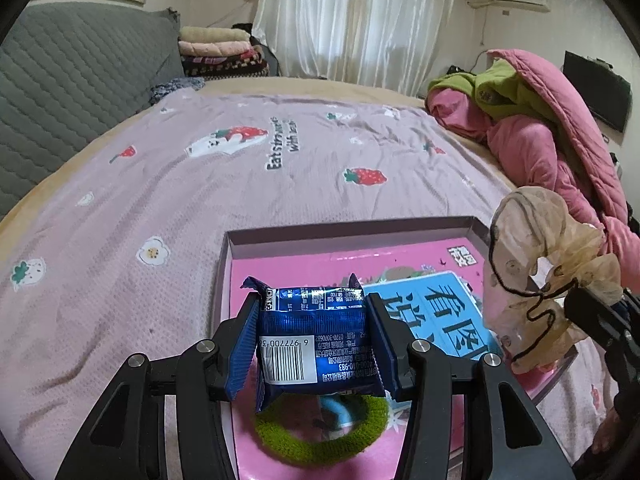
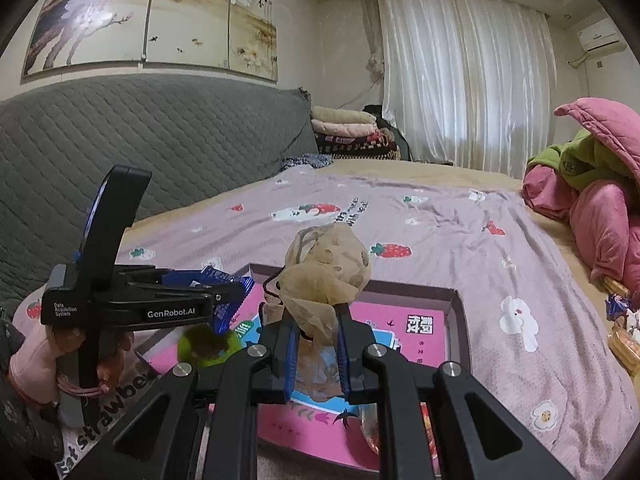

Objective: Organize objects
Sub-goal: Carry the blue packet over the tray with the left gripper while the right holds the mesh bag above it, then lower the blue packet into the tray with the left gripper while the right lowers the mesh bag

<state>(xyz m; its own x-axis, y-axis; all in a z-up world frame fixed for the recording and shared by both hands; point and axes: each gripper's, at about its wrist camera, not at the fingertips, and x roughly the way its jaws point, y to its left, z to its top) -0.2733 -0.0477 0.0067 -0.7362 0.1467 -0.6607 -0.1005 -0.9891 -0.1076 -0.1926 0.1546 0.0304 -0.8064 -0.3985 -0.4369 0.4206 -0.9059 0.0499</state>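
Left wrist view: the blue snack packet (image 1: 318, 340) is pinched across its width by the fingers of the left gripper (image 1: 316, 340) and hangs above the near end of the shallow box (image 1: 344, 236). Directly beneath it, a green hair ring (image 1: 320, 432) already lies on the pink box floor, beside a blue printed panel (image 1: 436, 316).

The beige sheer scrunchie (image 2: 326, 280) is pinched between the near-closed fingers of the right gripper (image 2: 318, 348), held over the same box (image 2: 456, 304). A hand (image 2: 48, 356) grips the left tool's handle.

The box rests on a strawberry-print bed cover (image 1: 140, 184). More wrapped snacks (image 2: 620, 320) lie at the bed's right edge, well apart from the box.

Progress estimate: one item is stowed, two are carried but not yet released, and the loose snacks appear to remain for collection.
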